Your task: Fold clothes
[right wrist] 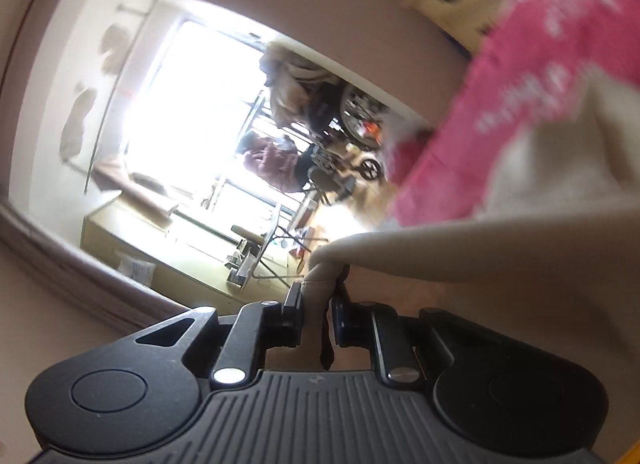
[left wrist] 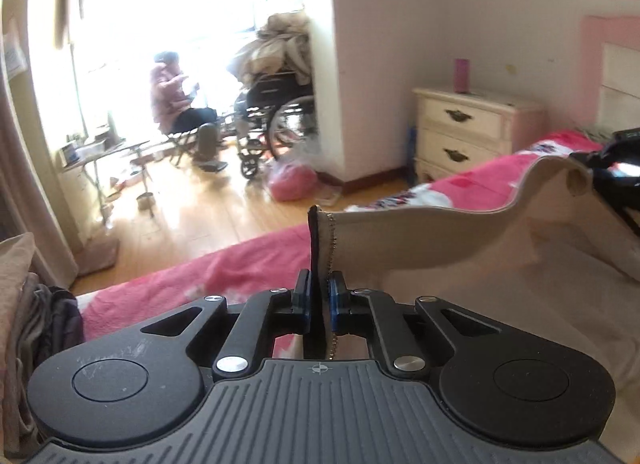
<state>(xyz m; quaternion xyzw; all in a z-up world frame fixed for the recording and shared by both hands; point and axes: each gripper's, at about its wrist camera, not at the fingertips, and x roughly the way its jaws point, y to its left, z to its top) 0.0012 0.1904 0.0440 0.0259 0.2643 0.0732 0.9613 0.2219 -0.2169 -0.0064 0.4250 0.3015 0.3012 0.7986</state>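
A beige garment (left wrist: 440, 240) is held up above a bed with a pink cover (left wrist: 224, 268). My left gripper (left wrist: 320, 284) is shut on one corner of the garment, where a dark edge and a small bead chain show. The garment's top edge runs right to my right gripper (left wrist: 616, 172), seen at the right edge. In the right wrist view, tilted and blurred, my right gripper (right wrist: 320, 296) is shut on a bunched beige corner of the garment (right wrist: 500, 252). The rest of the cloth hangs down onto the bed.
A cream nightstand (left wrist: 468, 132) with a pink cup stands by the wall beside the bed. A person sits by a bright window (left wrist: 176, 100) near a loaded wheelchair (left wrist: 276, 120). A folding table (left wrist: 104, 160) stands on the wooden floor. Clothes lie piled at the left (left wrist: 28, 304).
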